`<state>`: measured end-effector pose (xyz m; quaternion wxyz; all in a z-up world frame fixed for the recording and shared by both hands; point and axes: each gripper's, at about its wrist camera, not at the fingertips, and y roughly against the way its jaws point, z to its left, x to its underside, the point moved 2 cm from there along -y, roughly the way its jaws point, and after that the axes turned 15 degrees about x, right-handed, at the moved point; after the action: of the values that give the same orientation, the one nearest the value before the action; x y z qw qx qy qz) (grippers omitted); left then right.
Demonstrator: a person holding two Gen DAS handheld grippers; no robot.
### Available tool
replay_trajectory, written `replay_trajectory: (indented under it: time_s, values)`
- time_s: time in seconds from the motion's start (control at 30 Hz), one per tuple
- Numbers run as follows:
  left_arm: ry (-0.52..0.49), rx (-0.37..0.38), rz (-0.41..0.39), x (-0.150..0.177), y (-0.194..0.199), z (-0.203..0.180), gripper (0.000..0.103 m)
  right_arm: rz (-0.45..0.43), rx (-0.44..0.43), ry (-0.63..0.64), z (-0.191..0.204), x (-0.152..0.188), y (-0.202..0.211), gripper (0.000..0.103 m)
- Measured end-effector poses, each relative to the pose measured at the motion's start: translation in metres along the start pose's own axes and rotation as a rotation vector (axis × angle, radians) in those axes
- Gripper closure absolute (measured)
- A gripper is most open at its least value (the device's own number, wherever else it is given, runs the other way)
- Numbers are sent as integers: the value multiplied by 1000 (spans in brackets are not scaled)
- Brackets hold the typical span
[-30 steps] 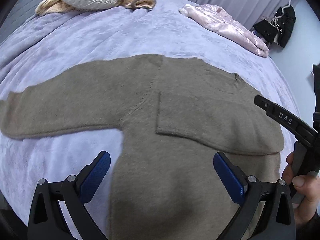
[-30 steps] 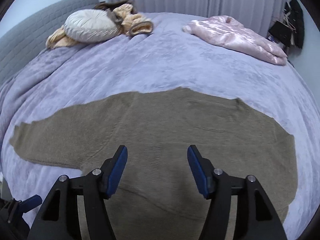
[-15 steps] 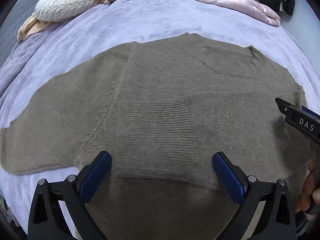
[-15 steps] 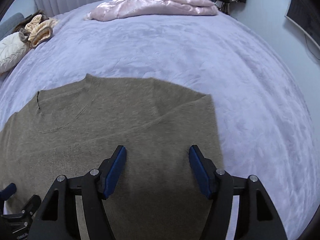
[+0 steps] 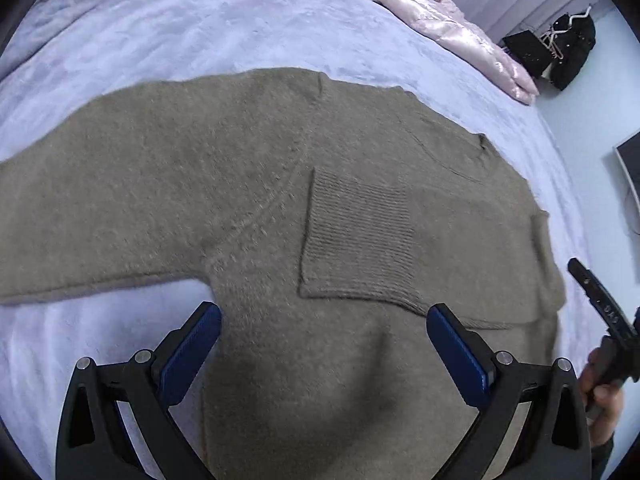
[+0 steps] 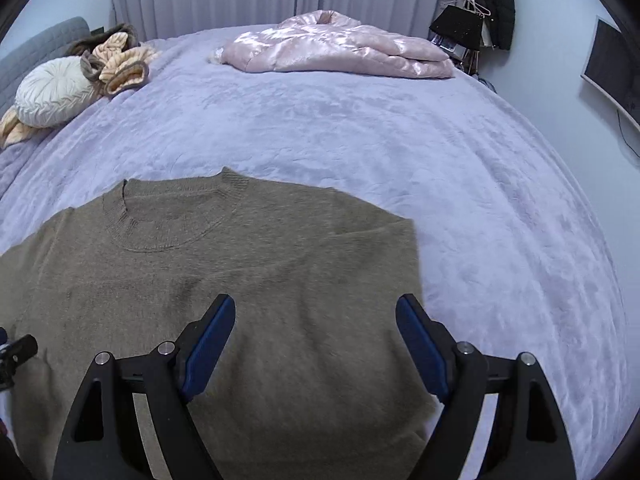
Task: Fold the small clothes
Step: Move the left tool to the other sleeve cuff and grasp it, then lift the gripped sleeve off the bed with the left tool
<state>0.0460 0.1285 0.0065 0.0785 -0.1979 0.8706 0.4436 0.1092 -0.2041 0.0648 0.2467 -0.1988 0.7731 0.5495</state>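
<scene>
Brown sweater (image 5: pixel 256 184) lies flat on the lilac bedspread (image 6: pixel 360 128), near edge of the bed; one sleeve is folded across the chest with its ribbed cuff (image 5: pixel 360 236) at centre, the other sleeve stretched out flat to the left. Left gripper (image 5: pixel 324 344) hovers over the lower body of the sweater, jaws spread wide, nothing between the pads. Right gripper (image 6: pixel 316 340) sits above the sweater's right side, jaws just widened and apart, nothing held; pink jacket (image 6: pixel 340 48) lies at the far side.
</scene>
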Motion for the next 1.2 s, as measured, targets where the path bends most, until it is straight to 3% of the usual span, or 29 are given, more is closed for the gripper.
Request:
replay_trajectory:
  time_s: [0.1,0.2,0.3,0.43,0.5,0.63,0.83,0.87,0.9,0.97,1.0,1.1,1.2]
  values:
    - [18,86,5,1,-2,-4,0,-12,8,-10,-20,12,11,17]
    - [85,118,13,-11,-17,7,0,-4,-13,-19,-24,24,16,17]
    - [126,101,14,-21,-28,6,0,12,-39,-15,-15,35,17,17]
    - [100,64,-17,-24,-17,-8,0,18,-36,33,1,46,18,17]
    - [104,128,-46,-23,-7,-9,0,17,-30,42,1,50,20,17]
    - [115,246,-15,-29,-16,-9,0,20,-28,12,-9,52,22,17]
    - [83,151,53,-39,-60,-13,0,40,-23,-9,-15,54,20,17]
    - [56,126,50,-40,-62,-19,9,37,-19,-3,-15,54,22,17]
    - [13,82,48,-41,-63,-28,33,32,-12,4,-15,54,23,17]
    - [-38,28,69,-41,-67,-35,63,21,2,17,-17,54,25,17]
    - [-53,18,73,-41,-68,-38,72,20,6,20,-17,54,24,17]
    - [-74,-3,61,-44,-62,-42,85,42,15,14,-18,53,18,17]
    - [-94,2,23,-43,-39,-43,88,52,21,12,-16,51,12,17]
